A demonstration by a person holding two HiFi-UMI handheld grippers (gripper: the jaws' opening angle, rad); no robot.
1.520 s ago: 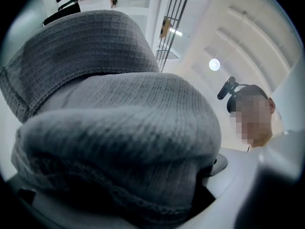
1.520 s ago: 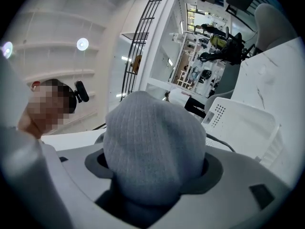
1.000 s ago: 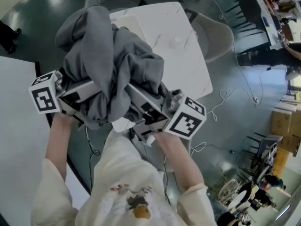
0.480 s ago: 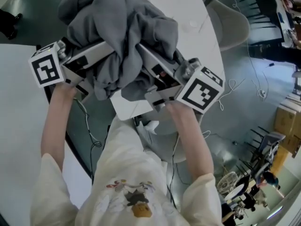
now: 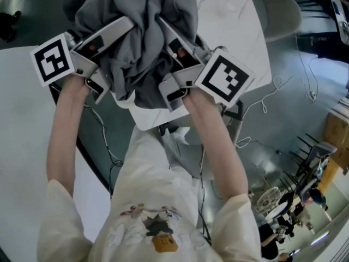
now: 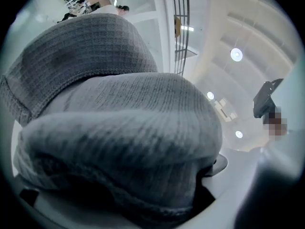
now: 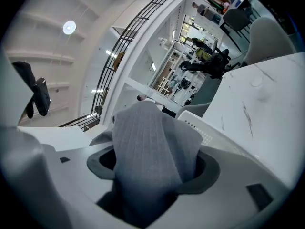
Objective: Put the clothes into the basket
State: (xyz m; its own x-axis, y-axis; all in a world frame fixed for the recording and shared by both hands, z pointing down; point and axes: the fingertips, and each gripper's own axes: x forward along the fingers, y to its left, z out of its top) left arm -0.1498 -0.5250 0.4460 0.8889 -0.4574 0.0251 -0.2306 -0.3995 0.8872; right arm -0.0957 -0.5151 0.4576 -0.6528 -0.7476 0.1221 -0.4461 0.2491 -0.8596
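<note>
**Both tools clamped on one grey knit garment, held above the desk**

The white marble-pattern desk (image 5: 240, 31) fills the top middle of the head view. Dark glossy floor (image 5: 283, 124) lies around it, and a pale grey moulded chair (image 5: 278, 10) stands at its far right edge.

A person in a cream printed top (image 5: 147, 222) has both bare forearms stretched forward.

The bulky grey ribbed knit garment (image 5: 142, 42) hangs bunched in the air between the two tools, over the near edge of the desk and not resting on it.

The left tool (image 5: 122, 26) is clenched on the garment. Its own view is almost all grey cloth, heaped over the jaws and wedged between them at the bottom.

The right tool (image 5: 166, 31) is grasping a narrow upright fold of the same garment. In its own view the fold stands out of the gap between the jaws, pinched on both sides.

The white perforated plastic basket edge (image 7: 205, 128) shows just behind that fold in the right gripper view, on the desk. The garment is not in it.

A thin white cable (image 5: 267, 100) loops on the floor right of the desk.
</note>
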